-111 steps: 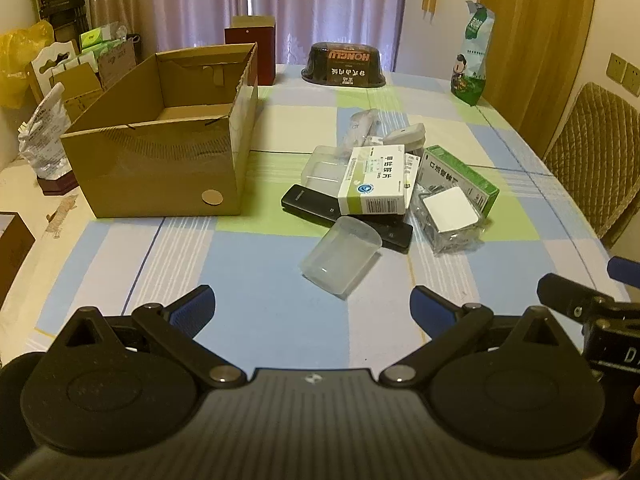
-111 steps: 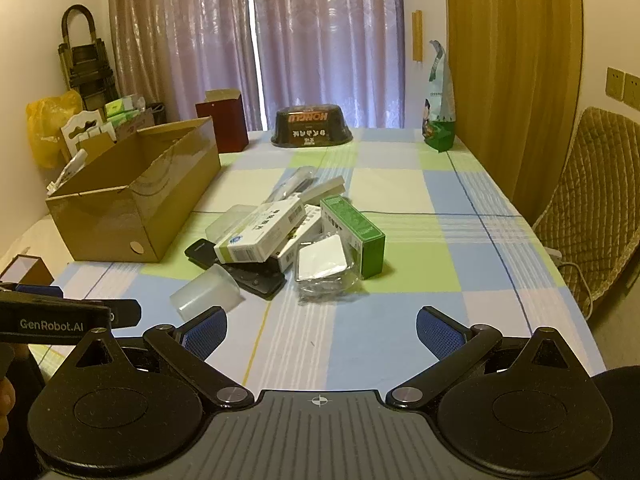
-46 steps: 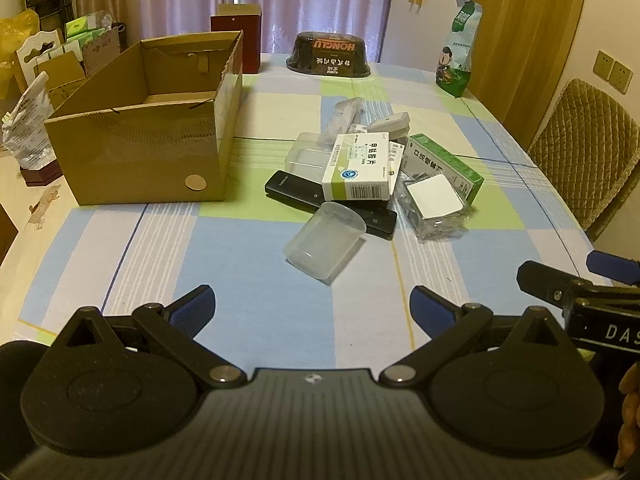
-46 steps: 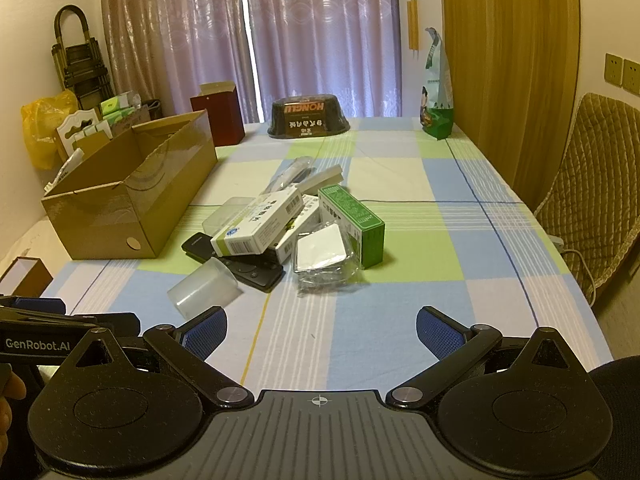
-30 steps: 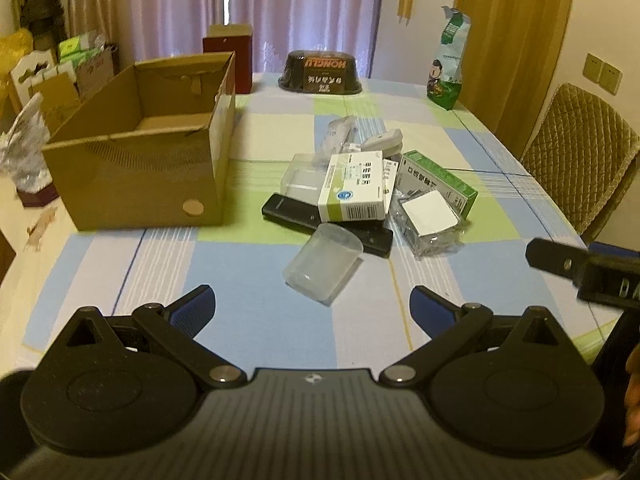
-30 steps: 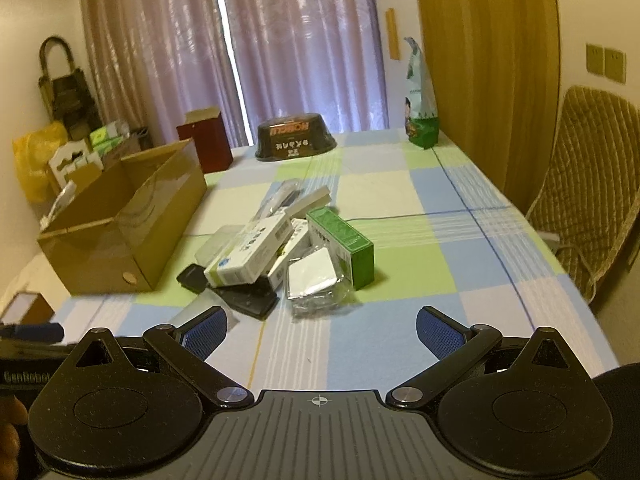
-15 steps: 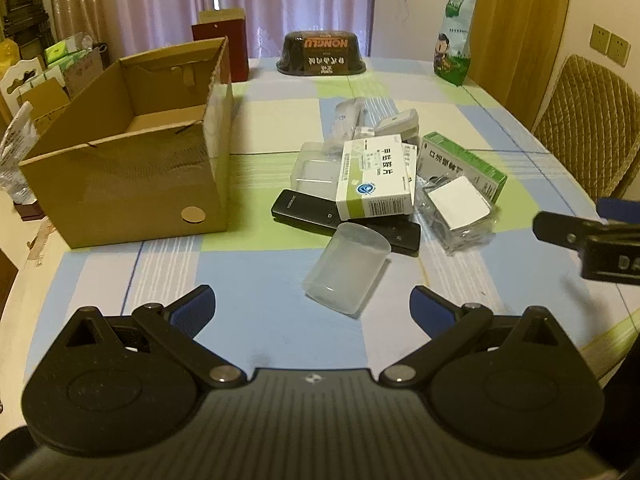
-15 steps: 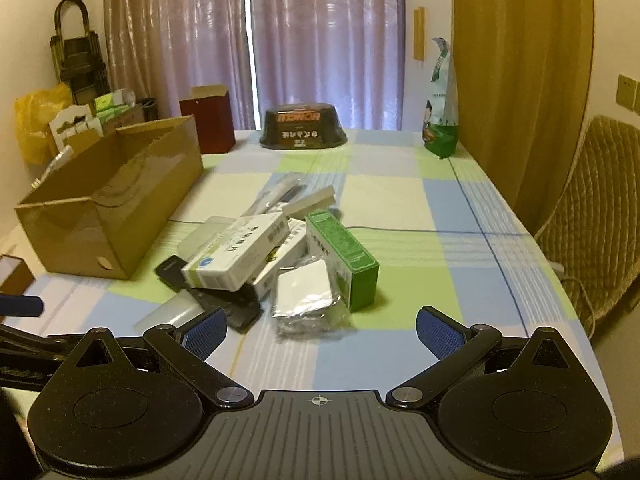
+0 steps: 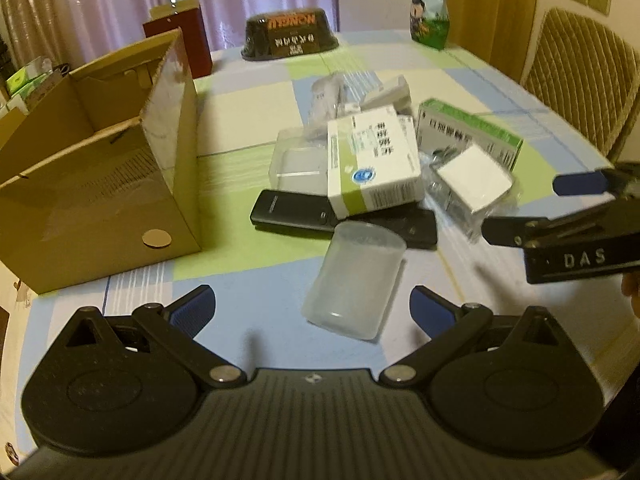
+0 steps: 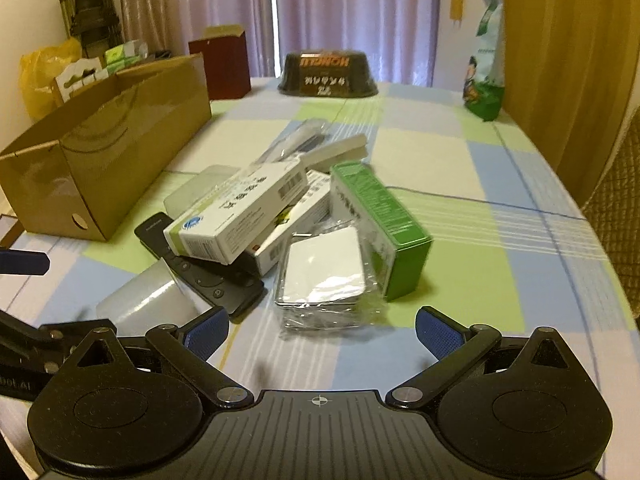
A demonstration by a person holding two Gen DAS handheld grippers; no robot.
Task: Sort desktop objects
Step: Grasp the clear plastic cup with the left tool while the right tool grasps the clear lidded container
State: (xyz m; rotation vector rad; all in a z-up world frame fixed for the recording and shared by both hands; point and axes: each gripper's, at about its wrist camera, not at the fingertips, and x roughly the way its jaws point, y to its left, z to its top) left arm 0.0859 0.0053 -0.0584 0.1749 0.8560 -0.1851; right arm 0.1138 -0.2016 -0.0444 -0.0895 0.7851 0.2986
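Approach step — both grippers spread wide, gripping nothing, over the pile at mid-frame.

The left gripper (image 9: 312, 306) faces the clear plastic cup (image 9: 354, 276) lying on its side at centre; the right gripper (image 10: 322, 326) faces the wrapped white packet (image 10: 322, 276); next, I judge, close on one item and carry it to the cardboard box (image 9: 100, 184) at left — its visible floor looks bare.

black remote (image 9: 296, 212): middle under white box (image 9: 370, 160) | chair (image 9: 580, 80): cut off
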